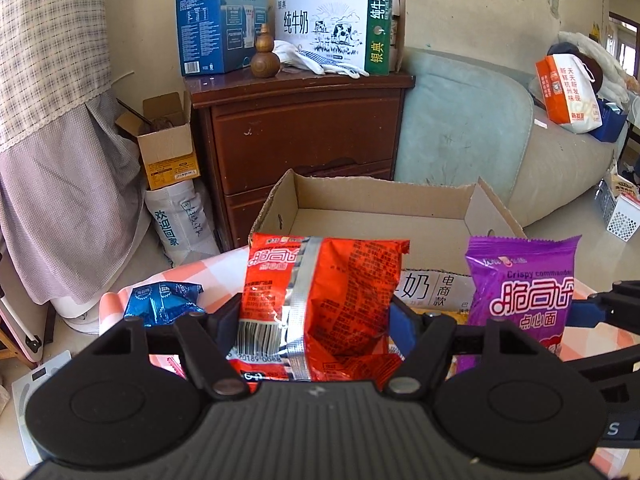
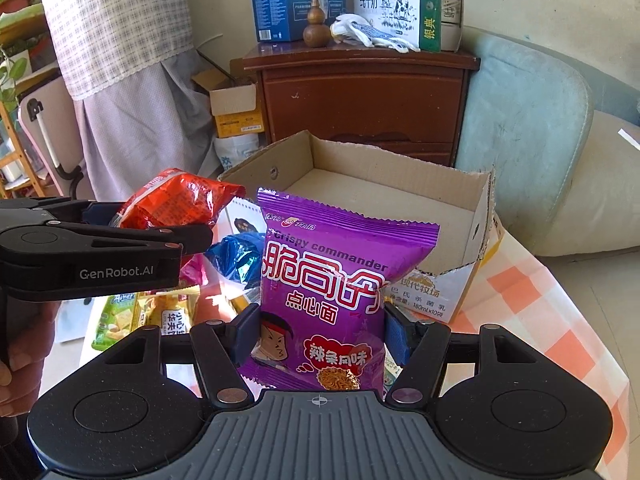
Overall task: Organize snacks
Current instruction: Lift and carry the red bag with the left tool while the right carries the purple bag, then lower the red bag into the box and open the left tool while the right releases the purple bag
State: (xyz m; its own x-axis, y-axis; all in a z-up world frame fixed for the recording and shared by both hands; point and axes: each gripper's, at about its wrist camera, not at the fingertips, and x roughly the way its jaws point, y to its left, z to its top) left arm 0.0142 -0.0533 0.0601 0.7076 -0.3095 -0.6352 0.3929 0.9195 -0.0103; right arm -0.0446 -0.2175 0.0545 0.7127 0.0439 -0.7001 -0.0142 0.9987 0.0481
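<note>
The red snack packet and purple snack packet are showing glossy, crinkled foil-plastic. The cardboard box behind is looking matt and rough; the far cabinet is gleaming as polished wood.

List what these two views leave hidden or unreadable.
- Red packet: its front faces away in the left wrist view; the left claw covers its lower edges.
- Box: its near floor is hidden behind the purple packet in the right wrist view.
- Yellow and green packets: partly covered by both claws, labels cut off.
- Blue wrapper: crumpled, print unreadable.
</note>
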